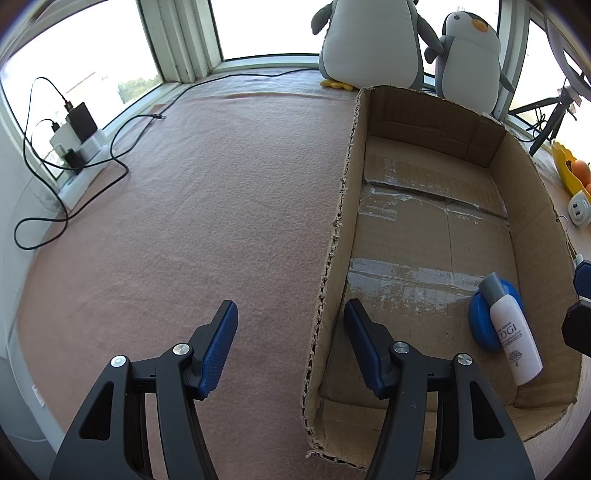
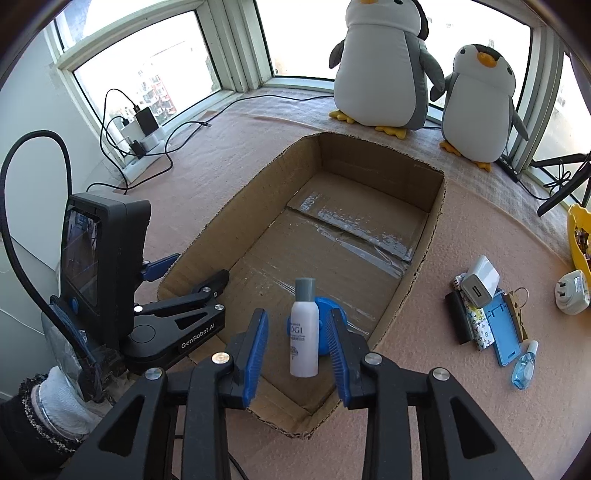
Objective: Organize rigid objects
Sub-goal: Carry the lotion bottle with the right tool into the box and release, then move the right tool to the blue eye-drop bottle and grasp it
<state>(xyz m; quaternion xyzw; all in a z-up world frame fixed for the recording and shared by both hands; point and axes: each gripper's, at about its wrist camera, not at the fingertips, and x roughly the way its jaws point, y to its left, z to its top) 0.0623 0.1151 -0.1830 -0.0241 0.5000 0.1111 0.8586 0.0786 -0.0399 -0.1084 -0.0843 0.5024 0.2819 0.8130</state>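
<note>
White plastic bottle (image 2: 304,330) lies in the cardboard box (image 2: 424,254) between our right tongs (image 2: 297,349), spread clear of it, so we lift straight out; left tongs (image 1: 291,347) apart, empty.

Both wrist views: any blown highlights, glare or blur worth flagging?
Left wrist: windows clipped to white, tape on the box floor glints, bottle slightly smeared, strong fisheye bending at the edges. Right wrist: windows also blown out, same tape glare, bottle sharp, dark vignette in the corners.
</note>
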